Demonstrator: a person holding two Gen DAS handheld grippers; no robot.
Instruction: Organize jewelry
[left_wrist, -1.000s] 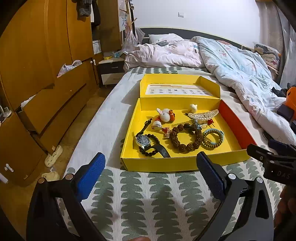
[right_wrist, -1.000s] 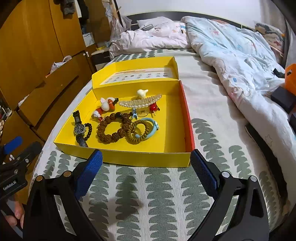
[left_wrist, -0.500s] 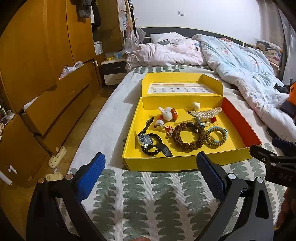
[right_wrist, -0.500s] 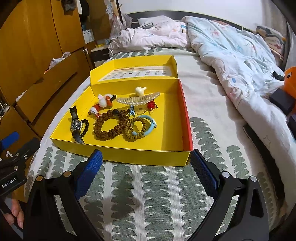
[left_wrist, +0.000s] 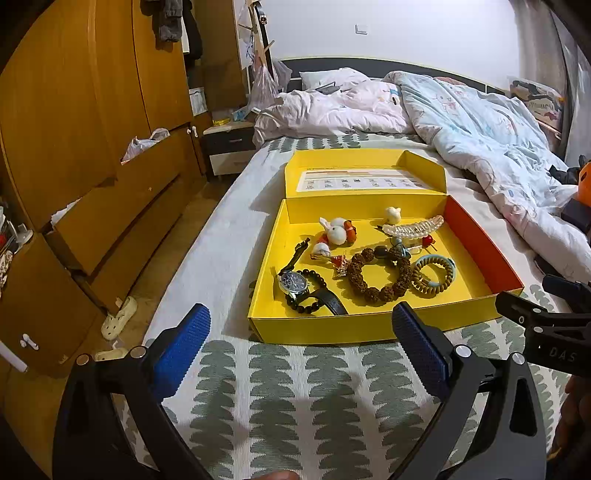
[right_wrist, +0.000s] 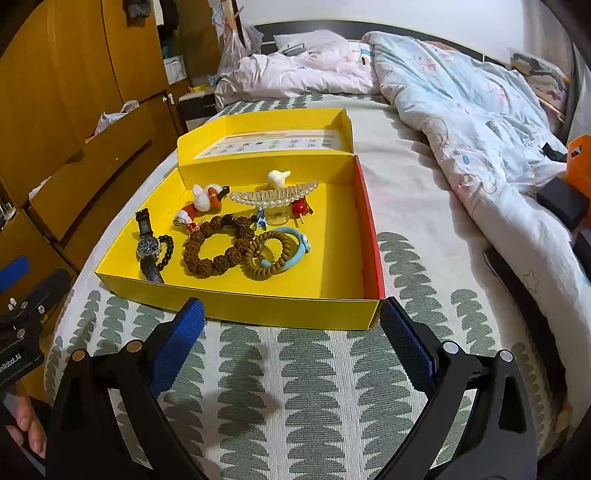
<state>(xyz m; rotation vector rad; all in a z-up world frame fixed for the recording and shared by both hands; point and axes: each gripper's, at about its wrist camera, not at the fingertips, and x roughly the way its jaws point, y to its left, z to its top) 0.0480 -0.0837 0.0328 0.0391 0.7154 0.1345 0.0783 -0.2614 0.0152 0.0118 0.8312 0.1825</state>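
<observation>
Yellow box (left_wrist: 369, 326) is lying open on the bed (left_wrist: 295, 387), lid flap folded back toward the pillows, one side wall showing red inside. All the jewelry is sitting in the box. Wristwatch (left_wrist: 293, 282) is lying near the box's front left corner, with a black bead bracelet (left_wrist: 314, 291) looped over its strap. A large brown bead bracelet (left_wrist: 376, 275) is resting near the box's middle, touching a coiled tan hair tie (left_wrist: 434, 275) on its right; a light blue ring is lying under that hair tie. A pearl hair clip (left_wrist: 412, 228) is sitting toward the box's back wall, a small white charm (left_wrist: 392, 214) just behind it and a red bead pin (left_wrist: 426, 240) just in front. A white rabbit charm (left_wrist: 336, 230) with an orange piece is lying toward the box's back left. Left claw (left_wrist: 299, 347) is hovering above the patterned cover just in front of the box's front wall, fingers spread wide, gripping nothing. Right claw (right_wrist: 291, 332) is hovering likewise in front of the box, toward its red-walled corner, fingers spread wide and empty. A hand (right_wrist: 26, 424) is showing at the lower left edge of the right wrist view, below the other claw's body. Wooden wardrobe (left_wrist: 74, 129) is standing well left of the box; crumpled duvet (left_wrist: 480, 140) is piled behind and right of it.
</observation>
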